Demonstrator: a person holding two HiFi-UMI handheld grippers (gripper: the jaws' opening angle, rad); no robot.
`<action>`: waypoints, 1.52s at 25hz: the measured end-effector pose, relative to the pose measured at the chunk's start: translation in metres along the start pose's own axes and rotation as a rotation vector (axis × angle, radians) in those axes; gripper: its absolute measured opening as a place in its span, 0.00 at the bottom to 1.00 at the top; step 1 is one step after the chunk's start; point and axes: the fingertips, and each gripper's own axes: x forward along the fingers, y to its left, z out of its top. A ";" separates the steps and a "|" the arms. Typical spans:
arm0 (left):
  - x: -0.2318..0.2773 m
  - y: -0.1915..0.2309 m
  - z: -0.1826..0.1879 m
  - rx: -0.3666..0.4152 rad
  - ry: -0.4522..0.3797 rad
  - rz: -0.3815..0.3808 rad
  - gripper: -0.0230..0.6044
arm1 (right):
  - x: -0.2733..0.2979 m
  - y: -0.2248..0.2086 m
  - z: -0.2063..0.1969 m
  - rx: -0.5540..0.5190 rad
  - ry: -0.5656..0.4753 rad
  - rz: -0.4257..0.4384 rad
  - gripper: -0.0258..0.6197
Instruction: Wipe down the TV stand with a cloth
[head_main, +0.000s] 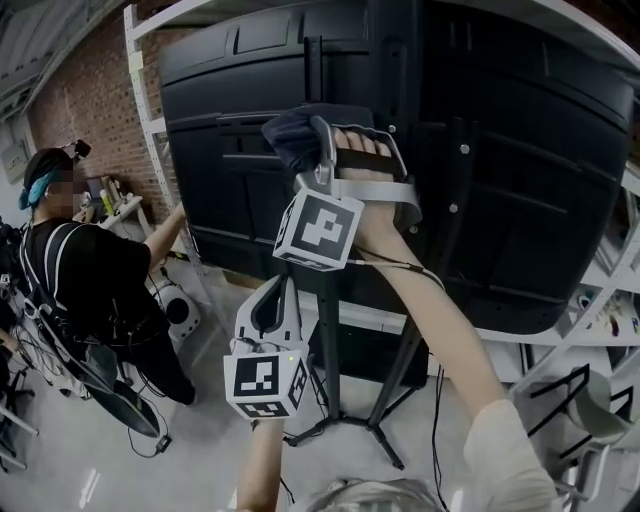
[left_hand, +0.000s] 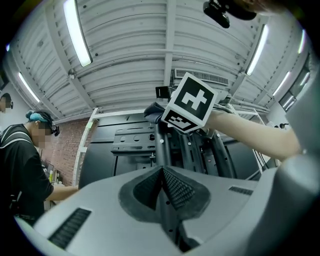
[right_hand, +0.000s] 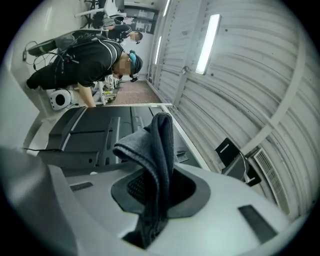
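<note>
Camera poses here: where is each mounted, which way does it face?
Head view: on the person's head, facing forward-down at the TV back and TV stand; both forearms, left gripper, right gripper show.
Left gripper view: on the left gripper, looking up along shut, empty jaws at TV back and ceiling; right forearm shows.
Right gripper view: on the right gripper, looking along jaws shut on the cloth, across the TV back.
Shared: all see the TV back.

Pale grey shells on left gripper (head_main: 280, 288), right gripper (head_main: 318, 135); black-white marker cubes (head_main: 318, 228); dark ribbed fingers (left_hand: 177, 187); light sleeve (head_main: 508, 452); thin cable (head_main: 400, 264).
</note>
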 end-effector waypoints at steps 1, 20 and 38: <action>0.001 -0.001 0.000 -0.003 0.001 -0.003 0.06 | -0.002 0.000 0.003 0.015 -0.014 0.011 0.14; -0.004 0.002 -0.027 -0.061 0.039 -0.004 0.06 | -0.031 0.079 -0.003 -0.062 -0.037 0.174 0.14; -0.021 0.016 -0.049 -0.087 0.084 0.044 0.06 | -0.059 0.137 -0.023 -0.068 -0.024 0.251 0.14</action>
